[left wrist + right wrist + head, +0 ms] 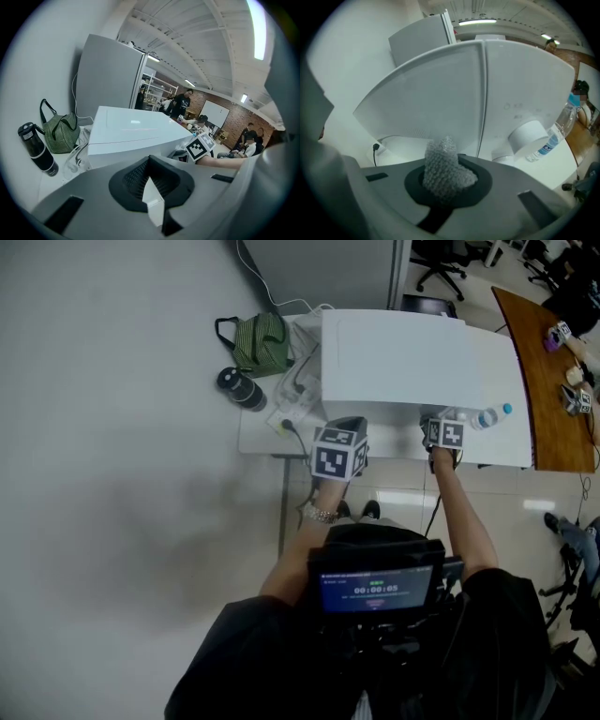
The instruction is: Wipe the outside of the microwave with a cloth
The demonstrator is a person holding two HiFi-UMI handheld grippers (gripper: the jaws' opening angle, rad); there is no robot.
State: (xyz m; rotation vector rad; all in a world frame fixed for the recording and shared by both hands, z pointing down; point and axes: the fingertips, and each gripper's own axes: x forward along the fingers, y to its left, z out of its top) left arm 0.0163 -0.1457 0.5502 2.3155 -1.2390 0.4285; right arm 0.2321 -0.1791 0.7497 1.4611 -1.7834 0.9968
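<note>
At the front edge of the surface (258, 435), the right gripper (444, 165), fingers clamped on the grey cloth (439, 157), faces the microwave (440, 93) door straight ahead, nearer than the left gripper (151, 182), whose fingers are narrowly parted and empty.

One microwave (417, 357), one cloth (443, 166), one bag (260, 343)

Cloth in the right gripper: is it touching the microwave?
Cannot tell. In the right gripper view the cloth tip overlaps the microwave front, but neither contact nor gap shows plainly.
</note>
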